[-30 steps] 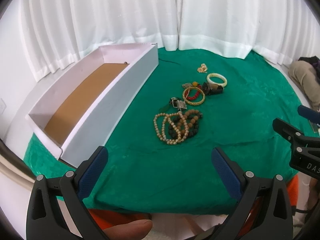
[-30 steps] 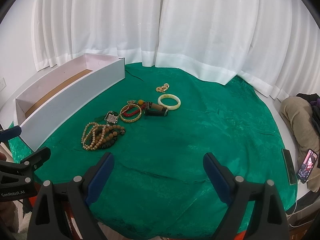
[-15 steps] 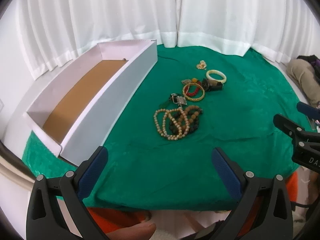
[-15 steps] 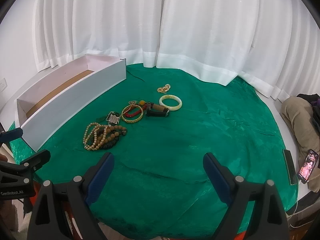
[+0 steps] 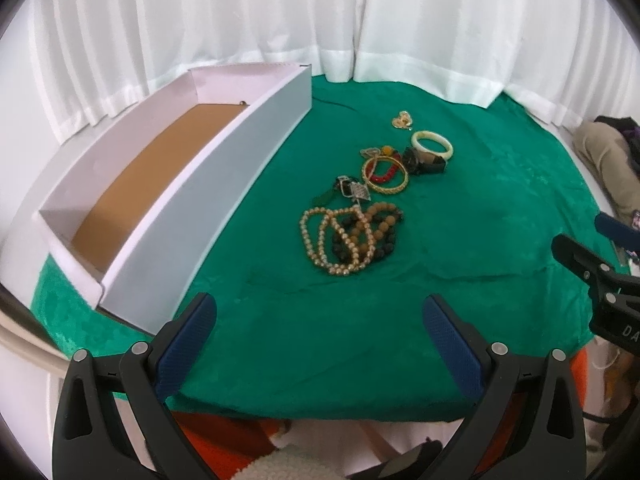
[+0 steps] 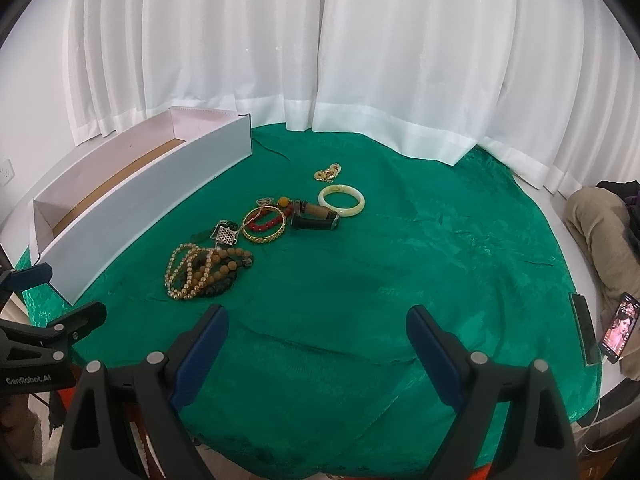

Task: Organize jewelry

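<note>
Your left tongs (image 5: 320, 320) and right tongs (image 6: 318, 330) both gape wide over the near edge of the green-covered surface (image 6: 400, 264), holding and touching nothing. The jewelry (image 5: 352, 236) lies in a loose line mid-surface, well ahead of both. Only your right view shows a lit phone (image 6: 618, 334) at the far right. Your left view looks into the white box (image 5: 224, 168): brown floor, one tiny item at its far end.
</note>
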